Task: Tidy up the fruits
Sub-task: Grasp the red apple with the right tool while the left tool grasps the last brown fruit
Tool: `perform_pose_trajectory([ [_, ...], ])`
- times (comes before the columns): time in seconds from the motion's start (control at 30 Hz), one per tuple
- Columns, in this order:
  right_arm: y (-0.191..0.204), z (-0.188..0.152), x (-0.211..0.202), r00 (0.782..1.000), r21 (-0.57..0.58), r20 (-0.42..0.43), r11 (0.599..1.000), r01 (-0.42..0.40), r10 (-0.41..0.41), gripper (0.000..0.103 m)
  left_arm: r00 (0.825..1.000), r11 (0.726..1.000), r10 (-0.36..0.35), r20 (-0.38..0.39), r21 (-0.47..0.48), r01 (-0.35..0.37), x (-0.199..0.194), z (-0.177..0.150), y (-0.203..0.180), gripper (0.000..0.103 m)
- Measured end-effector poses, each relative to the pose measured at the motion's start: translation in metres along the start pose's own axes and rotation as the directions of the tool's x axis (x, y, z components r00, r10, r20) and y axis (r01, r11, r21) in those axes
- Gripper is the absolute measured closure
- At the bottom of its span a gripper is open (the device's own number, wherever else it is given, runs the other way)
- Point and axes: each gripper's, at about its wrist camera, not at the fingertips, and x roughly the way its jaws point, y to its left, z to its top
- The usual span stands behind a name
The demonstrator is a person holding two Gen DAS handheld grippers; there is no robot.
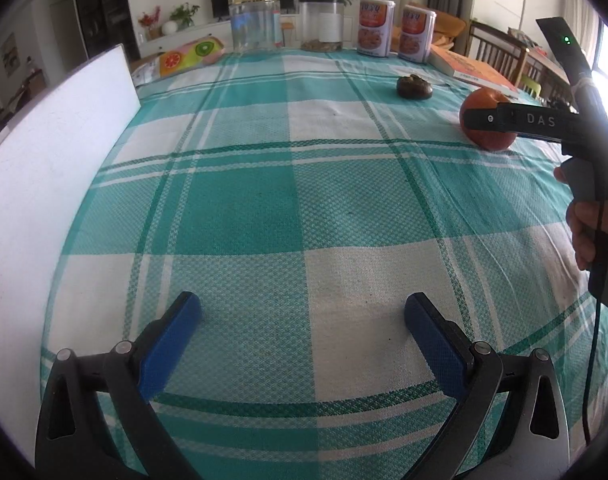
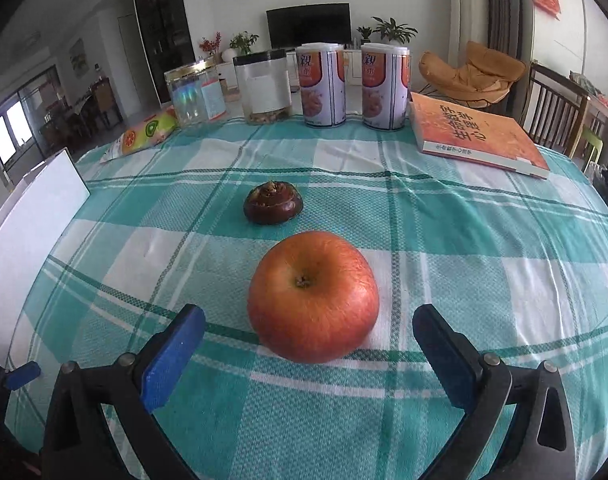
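L gripper (image 1: 301, 312) hung released over bare checked cloth (image 1: 239, 208), nothing btwn its pads. R gripper (image 2: 308, 322) was spread wide too, apple (image 2: 313, 296) just ahead of its tips, untouched. Dark brown fruit (image 2: 273, 203) sat beyond the apple, toward the far edge w/ jars and cans.

The left hand-held gripper (image 1: 301, 312) hangs wide open over the checked surface (image 1: 263, 208), nothing between its blue pads. At far right, the right hand-held gripper (image 1: 478, 118) overlaps a red apple (image 1: 484, 98); a dark brown fruit (image 1: 414, 87) lies beyond.
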Motion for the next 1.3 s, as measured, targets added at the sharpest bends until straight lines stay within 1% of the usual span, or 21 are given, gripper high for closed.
perform_pose_trajectory([
  [0.03, 0.0, 0.001, 0.005, 1.0, 0.003, 0.0, 1.0, -0.001, 0.001, 0.005, 1.0, 1.0, 0.0, 0.0, 0.0, 0.0, 0.0, 0.0, 0.0, 0.001],
  [0.07, 0.0, 0.001, 0.007, 1.0, 0.009, 0.0, 1.0, -0.009, 0.009, 0.016, 1.0, 1.0, 0.0, 0.0, 0.0, 0.0, 0.0, 0.0, 0.0, 0.001],
  [0.1, -0.001, 0.002, 0.01, 1.0, 0.021, -0.009, 1.0, -0.012, 0.012, 0.023, 1.0, 1.0, 0.0, 0.0, 0.0, 0.0, 0.0, 0.0, 0.0, 0.001],
  [0.13, -0.003, 0.002, 0.011, 1.0, 0.037, -0.016, 0.999, 0.007, -0.006, 0.034, 1.0, 1.0, 0.001, 0.0, 0.0, -0.001, 0.0, 0.0, 0.0, 0.001],
  [0.17, -0.007, 0.001, 0.01, 1.0, 0.058, -0.015, 0.998, -0.004, 0.005, 0.035, 1.0, 1.0, 0.001, 0.0, 0.0, -0.001, 0.0, 0.0, 0.0, 0.001],
  [0.27, -0.013, -0.002, 0.002, 0.999, 0.082, -0.032, 0.997, -0.015, 0.018, 0.036, 1.0, 1.0, 0.0, 0.0, 0.0, 0.0, 0.0, 0.0, 0.0, 0.001],
  [0.3, -0.015, -0.003, -0.005, 0.999, 0.099, -0.033, 0.994, -0.037, 0.04, 0.036, 1.0, 1.0, 0.0, 0.0, 0.0, 0.0, 0.0, 0.0, 0.0, 0.001],
  [0.37, -0.018, -0.01, -0.028, 0.995, 0.115, -0.032, 0.99, -0.086, 0.091, 0.036, 1.0, 1.0, 0.0, 0.0, 0.0, 0.0, 0.0, 0.0, 0.0, 0.001],
  [0.43, -0.017, -0.024, -0.054, 0.994, 0.092, -0.036, 0.991, -0.1, 0.104, 0.036, 1.0, 1.0, 0.0, 0.0, 0.0, 0.0, 0.0, 0.0, 0.0, 0.001],
  [0.5, -0.017, -0.045, -0.078, 0.993, 0.066, -0.053, 0.993, -0.098, 0.102, 0.036, 1.0, 1.0, 0.0, 0.0, 0.0, 0.0, 0.0, 0.0, 0.0, 0.001],
  [0.6, -0.018, -0.087, -0.101, 0.995, 0.039, -0.075, 0.997, -0.064, 0.066, 0.035, 1.0, 1.0, -0.001, -0.001, 0.0, 0.001, 0.0, 0.0, 0.0, 0.001],
  [0.73, -0.019, -0.128, -0.105, 0.997, 0.035, -0.07, 0.999, -0.031, 0.034, 0.035, 1.0, 1.0, -0.011, 0.001, 0.0, 0.011, 0.0, 0.0, 0.0, 0.002],
  [0.8, -0.021, -0.136, -0.107, 0.999, 0.044, -0.028, 0.999, -0.031, 0.033, 0.035, 0.999, 0.999, -0.041, -0.013, 0.014, 0.041, 0.0, 0.005, -0.002, 0.002],
  [0.83, -0.022, -0.137, -0.11, 1.0, 0.044, -0.008, 0.999, -0.024, 0.024, 0.031, 0.997, 0.997, -0.071, -0.012, 0.019, 0.071, 0.0, 0.012, -0.004, 0.002],
  [0.87, -0.022, -0.138, -0.111, 1.0, 0.043, 0.002, 0.999, -0.014, 0.013, 0.018, 0.996, 0.996, -0.092, -0.003, 0.021, 0.092, 0.0, 0.021, -0.006, 0.002],
  [0.93, -0.024, -0.138, -0.111, 1.0, 0.053, -0.001, 0.999, 0.008, -0.008, 0.006, 0.993, 0.992, -0.119, 0.019, 0.04, 0.118, 0.0, 0.047, -0.017, 0.002],
  [1.0, -0.027, -0.137, -0.11, 1.0, 0.072, -0.001, 0.997, 0.016, -0.016, 0.006, 0.987, 0.985, -0.159, 0.03, 0.071, 0.156, 0.008, 0.079, -0.033, 0.002],
  [1.1, -0.031, -0.135, -0.105, 1.0, 0.091, -0.022, 0.996, 0.016, -0.014, 0.006, 0.977, 0.972, -0.214, 0.019, 0.107, 0.211, 0.035, 0.127, -0.062, 0.002],
  [1.13, -0.032, -0.136, -0.104, 1.0, 0.096, -0.027, 0.995, 0.015, -0.012, 0.006, 0.977, 0.97, -0.213, 0.011, 0.119, 0.21, 0.048, 0.14, -0.071, 0.002],
  [1.2, -0.032, -0.135, -0.104, 1.0, 0.096, -0.026, 0.995, 0.019, -0.017, 0.006, 0.983, 0.973, -0.183, -0.004, 0.139, 0.182, 0.074, 0.162, -0.089, 0.002],
  [1.3, -0.031, -0.136, -0.103, 0.999, 0.095, -0.027, 0.995, 0.021, -0.019, 0.006, 0.989, 0.977, -0.146, -0.02, 0.155, 0.147, 0.109, 0.184, -0.11, 0.003],
])
